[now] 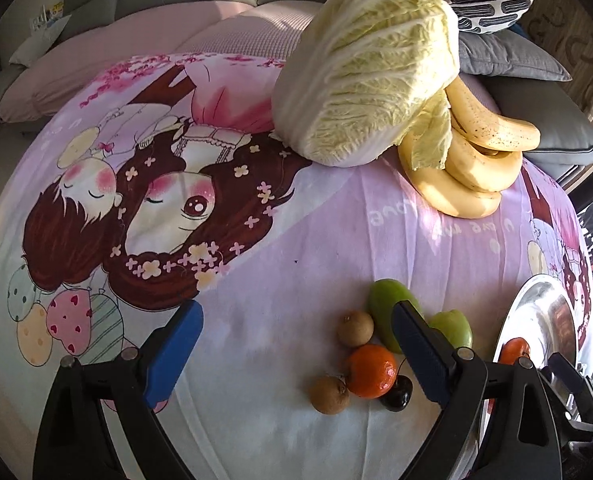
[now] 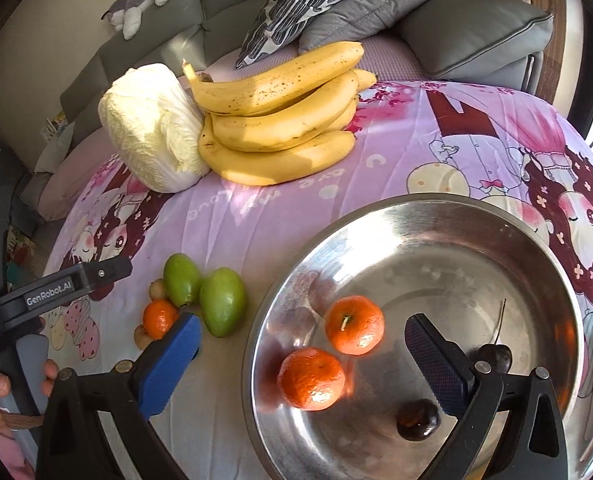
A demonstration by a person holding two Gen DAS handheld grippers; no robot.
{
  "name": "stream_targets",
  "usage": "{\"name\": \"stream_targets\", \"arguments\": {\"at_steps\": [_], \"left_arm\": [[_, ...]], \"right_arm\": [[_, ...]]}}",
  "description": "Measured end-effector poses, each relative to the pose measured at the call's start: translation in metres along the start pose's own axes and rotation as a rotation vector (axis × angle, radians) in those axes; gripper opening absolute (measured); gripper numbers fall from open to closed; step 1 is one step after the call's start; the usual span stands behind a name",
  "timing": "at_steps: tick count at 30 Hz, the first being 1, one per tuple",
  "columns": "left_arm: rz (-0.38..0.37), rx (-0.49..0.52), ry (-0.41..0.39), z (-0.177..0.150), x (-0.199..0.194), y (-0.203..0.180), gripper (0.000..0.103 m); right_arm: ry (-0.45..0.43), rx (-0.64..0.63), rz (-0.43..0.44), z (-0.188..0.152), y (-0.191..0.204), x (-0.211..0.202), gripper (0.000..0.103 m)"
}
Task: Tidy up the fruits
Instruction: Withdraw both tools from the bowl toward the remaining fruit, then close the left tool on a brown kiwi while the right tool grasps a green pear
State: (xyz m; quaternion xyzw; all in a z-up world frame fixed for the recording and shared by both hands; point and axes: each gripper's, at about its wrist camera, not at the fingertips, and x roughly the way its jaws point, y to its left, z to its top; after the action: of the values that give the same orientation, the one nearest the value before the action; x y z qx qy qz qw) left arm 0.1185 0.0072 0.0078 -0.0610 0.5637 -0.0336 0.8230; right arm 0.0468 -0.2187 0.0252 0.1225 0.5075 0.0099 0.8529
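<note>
1. Left gripper (image 1: 296, 344): blue-padded fingers spread apart, nothing between them; aimed at bare printed pink cloth (image 1: 296, 232) just left of the loose fruit cluster.
2. Right gripper (image 2: 302, 344): fingers likewise apart and empty, poised over the near rim of the round stainless-steel bowl (image 2: 476, 216).
3. Already in bowl: two orange mandarins (image 2: 354, 325), (image 2: 311, 378) and two dark round cherries (image 2: 418, 420), (image 2: 494, 358).
4. Still outside on cloth: one small orange mandarin (image 1: 370, 371), two green oval fruits (image 1: 388, 304), (image 1: 452, 326), two brown round longan-like fruits (image 1: 355, 328), (image 1: 330, 395), one dark cherry (image 1: 396, 394), all touching or just beside each other.
5. Risk: crowded cluster. Closing on the mandarin likely to nudge the cherry and brown fruits, sending them rolling across the smooth cloth.
6. Risk: left gripper's right finger already overlapping the green fruit in view; poor alignment may clip it sideways.
7. Risk: round fruits slipping from flat pads if gripped off-centre.
8. Risk: both grippers near together at the bowl's left edge; collision possible during transfer.
9. Yellow banana bunch (image 2: 280, 120) leaning against pale napa cabbage (image 2: 152, 128); too broad for one grip, likely to tip.
</note>
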Motion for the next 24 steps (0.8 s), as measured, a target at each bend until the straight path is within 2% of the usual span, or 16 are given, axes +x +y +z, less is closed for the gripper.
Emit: {"name": "stream_targets", "arguments": {"at_steps": [3, 12, 16, 20, 24], "left_arm": [[-0.054, -0.045, 0.041, 0.003, 0.007, 0.01, 0.095], [-0.161, -0.149, 0.09, 0.008, 0.013, 0.035, 0.095], [-0.195, -0.163, 0.093, 0.008, 0.014, 0.037, 0.095], [-0.219, -0.166, 0.101, 0.009, 0.016, 0.038, 0.095], [-0.23, -0.156, 0.104, 0.011, 0.018, 0.037, 0.095]], "right_arm": [[0.025, -0.016, 0.003, 0.0, 0.011, 0.006, 0.103], [0.092, -0.088, 0.015, 0.013, 0.048, 0.015, 0.103], [0.139, -0.08, 0.048, 0.028, 0.055, 0.02, 0.103], [0.16, -0.114, 0.031, 0.045, 0.064, 0.02, 0.103], [0.219, -0.148, 0.028, 0.056, 0.074, 0.025, 0.103]]}}
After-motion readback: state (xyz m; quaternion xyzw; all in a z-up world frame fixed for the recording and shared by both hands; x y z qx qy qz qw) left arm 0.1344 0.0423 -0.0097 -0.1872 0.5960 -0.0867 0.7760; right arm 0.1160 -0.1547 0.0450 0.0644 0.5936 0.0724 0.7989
